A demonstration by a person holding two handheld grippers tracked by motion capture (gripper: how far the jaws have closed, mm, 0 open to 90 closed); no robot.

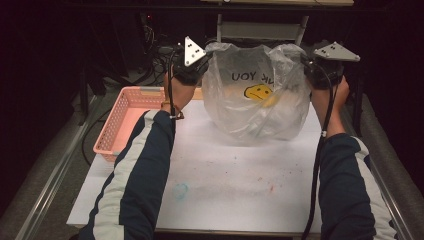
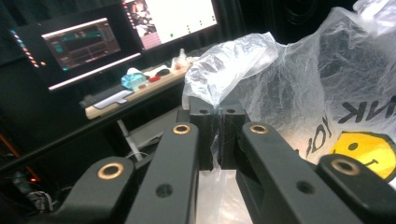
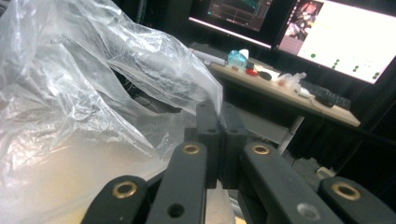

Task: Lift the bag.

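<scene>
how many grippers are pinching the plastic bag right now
2: the left gripper holds the plastic bag by its left rim, the right gripper by its right rim.

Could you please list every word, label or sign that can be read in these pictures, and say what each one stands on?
"NK" and "YO": black letters, partly cut off, on the clear plastic bag beside its yellow smiley face; the high view shows them through the bag in mirror image, as part of "THANK YOU".
Monitor screens behind the table: text too small and blurred to read.
</scene>
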